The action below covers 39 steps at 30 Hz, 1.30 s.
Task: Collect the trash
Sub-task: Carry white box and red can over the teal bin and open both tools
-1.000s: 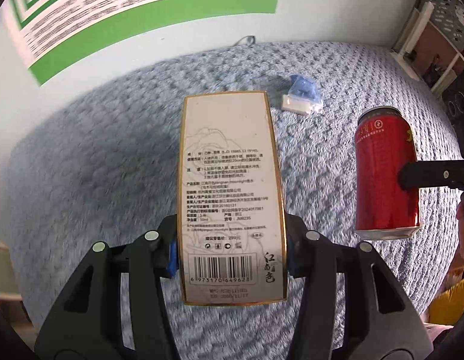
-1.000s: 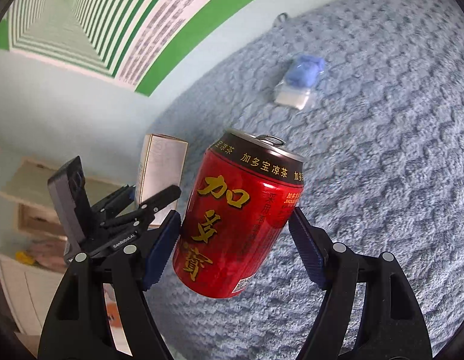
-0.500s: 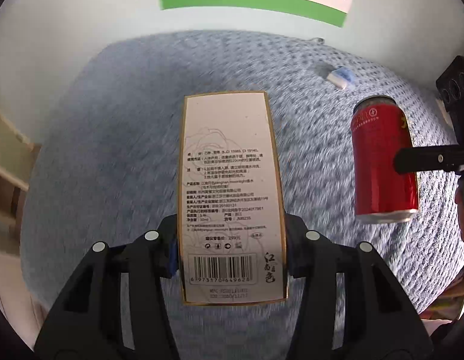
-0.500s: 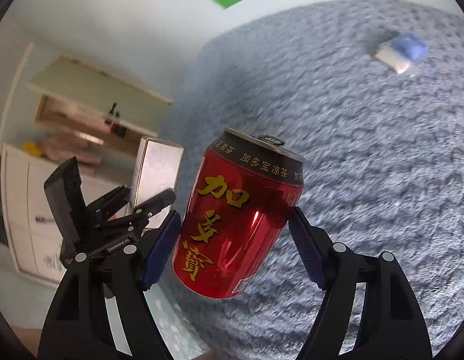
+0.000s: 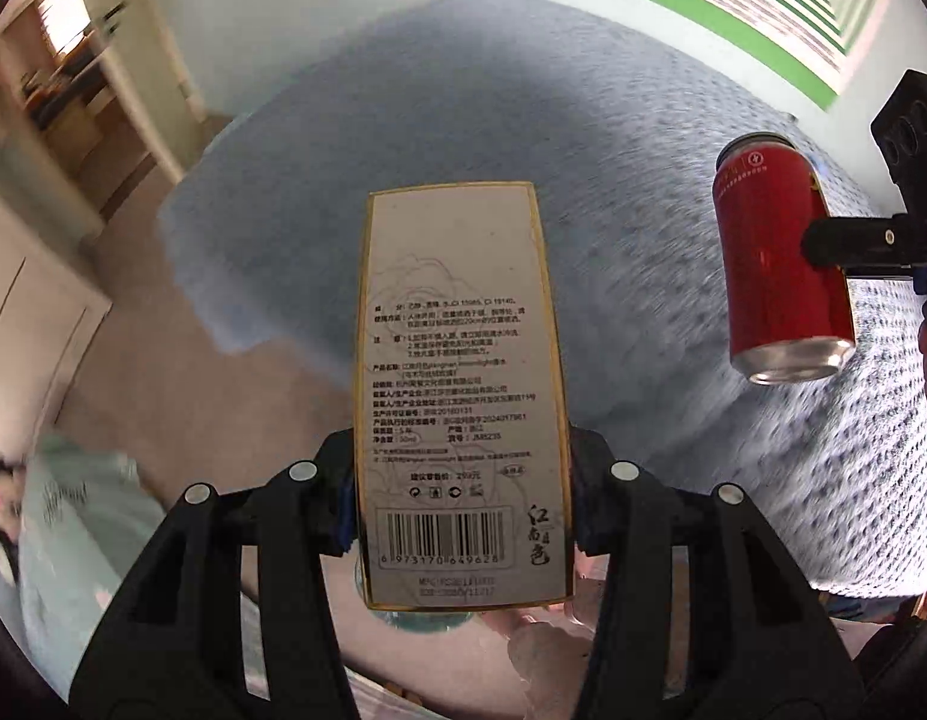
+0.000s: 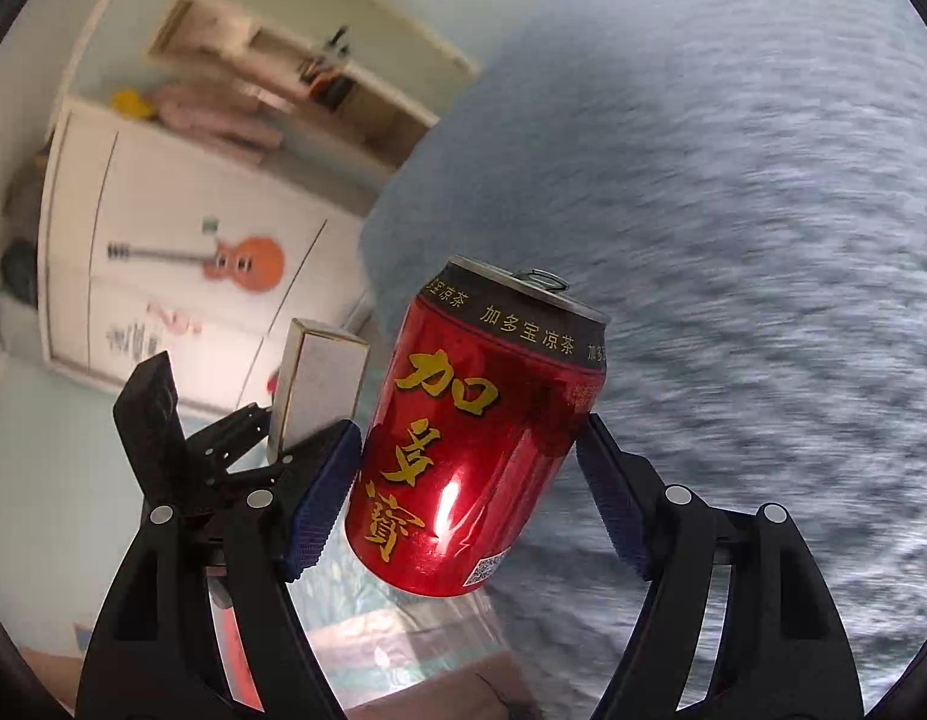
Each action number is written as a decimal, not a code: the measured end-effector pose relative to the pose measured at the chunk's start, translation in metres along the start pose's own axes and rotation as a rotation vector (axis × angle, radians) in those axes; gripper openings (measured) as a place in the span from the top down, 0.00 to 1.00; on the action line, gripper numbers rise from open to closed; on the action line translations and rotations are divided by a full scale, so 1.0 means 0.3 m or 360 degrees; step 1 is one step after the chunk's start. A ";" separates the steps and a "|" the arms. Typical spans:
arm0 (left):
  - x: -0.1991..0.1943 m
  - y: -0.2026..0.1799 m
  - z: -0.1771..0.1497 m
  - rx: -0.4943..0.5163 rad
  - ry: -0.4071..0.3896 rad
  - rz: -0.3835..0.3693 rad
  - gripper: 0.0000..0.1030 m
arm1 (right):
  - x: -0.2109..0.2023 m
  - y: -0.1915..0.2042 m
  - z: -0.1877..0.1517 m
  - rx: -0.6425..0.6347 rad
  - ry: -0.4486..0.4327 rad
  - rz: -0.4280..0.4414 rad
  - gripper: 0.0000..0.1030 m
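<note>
My left gripper (image 5: 460, 507) is shut on a tall white carton with a gold rim and a barcode (image 5: 460, 384), held upright in the air. My right gripper (image 6: 469, 480) is shut on a red drink can with gold characters (image 6: 475, 432), tilted a little to the right. The can also shows at the right of the left wrist view (image 5: 781, 264), and the carton shows to the left in the right wrist view (image 6: 316, 387), still in the left gripper. Both are above the near left edge of a blue-grey bed cover (image 5: 523, 120).
The bed's left corner and edge (image 5: 187, 252) give way to floor below. A white cabinet with a guitar sticker (image 6: 181, 264) and open shelves (image 6: 319, 78) stand to the left. A green-striped poster (image 5: 763, 6) hangs on the wall behind the bed.
Both grippers have swung left with their loads. The bed has slid right in both views, the small blue and white packet is out of sight, and the cabinet, shelves and floor have come into view.
</note>
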<state>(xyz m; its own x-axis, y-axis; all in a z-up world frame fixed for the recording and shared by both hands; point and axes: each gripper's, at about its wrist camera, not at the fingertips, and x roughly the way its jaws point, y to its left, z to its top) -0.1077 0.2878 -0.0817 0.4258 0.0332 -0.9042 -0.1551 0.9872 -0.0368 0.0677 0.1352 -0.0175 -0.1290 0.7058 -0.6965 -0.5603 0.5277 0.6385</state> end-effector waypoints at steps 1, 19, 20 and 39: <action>-0.012 0.038 -0.037 -0.0041 0.0009 0.0011 0.54 | 0.039 0.039 -0.007 -0.0020 0.0027 0.0010 0.28; -0.009 0.441 -0.630 -0.0546 0.0191 0.0112 0.54 | 0.710 0.535 -0.263 -0.0439 0.0591 -0.0061 0.28; 0.007 0.453 -0.655 -0.0573 0.0207 0.0099 0.54 | 0.728 0.540 -0.284 -0.0455 0.0614 -0.0072 0.28; 0.636 0.532 -1.107 -0.0940 0.0526 -0.0129 0.54 | 1.428 0.167 -0.660 -0.0448 0.1077 -0.0380 0.28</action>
<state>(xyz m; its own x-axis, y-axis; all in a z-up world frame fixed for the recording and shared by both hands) -0.3474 0.3999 -0.4014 0.1762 -0.1793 -0.9679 -0.6350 0.7306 -0.2510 -0.1775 0.3705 -0.3488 -0.4000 0.0974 -0.9113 -0.8111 0.4254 0.4015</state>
